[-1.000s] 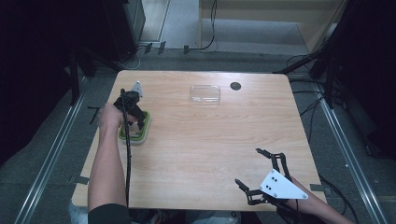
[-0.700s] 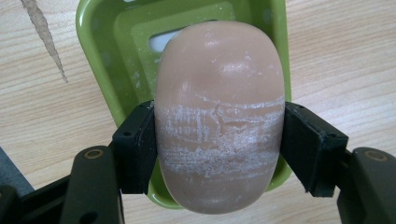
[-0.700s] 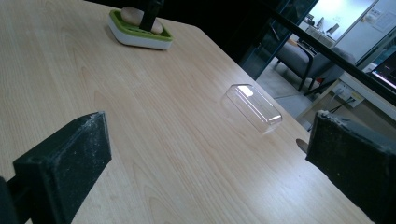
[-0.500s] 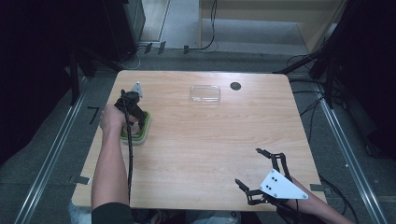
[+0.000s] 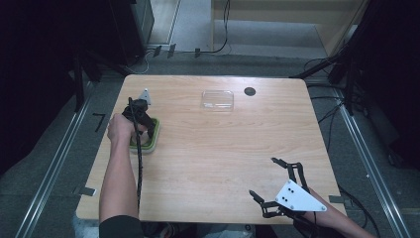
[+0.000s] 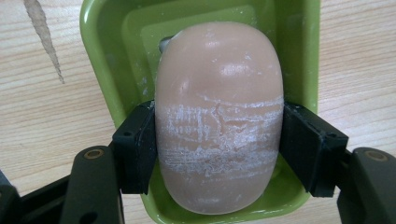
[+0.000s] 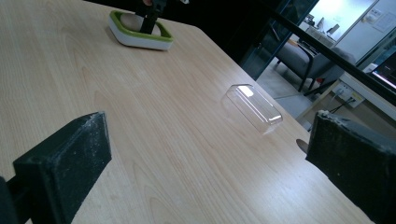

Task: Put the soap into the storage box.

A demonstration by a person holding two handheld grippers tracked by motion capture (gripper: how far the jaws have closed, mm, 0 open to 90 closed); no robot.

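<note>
Fingers (image 6: 135, 149) of the left gripper (image 6: 219, 154) are clamped on both flanks of the pinkish soap bar (image 6: 219, 116) lying in the green dish (image 6: 299, 42) at the tabletop's (image 5: 218, 148) left side, while the right gripper (image 5: 277, 186) rests near the front right corner with fingers apart.

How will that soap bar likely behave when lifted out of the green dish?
The soap bar looks rigid, so it probably won't flex. Its rounded, smooth sides may slip between the left gripper pads. The white scuffs suggest a soft surface that marks easily. The green dish might shift.
</note>
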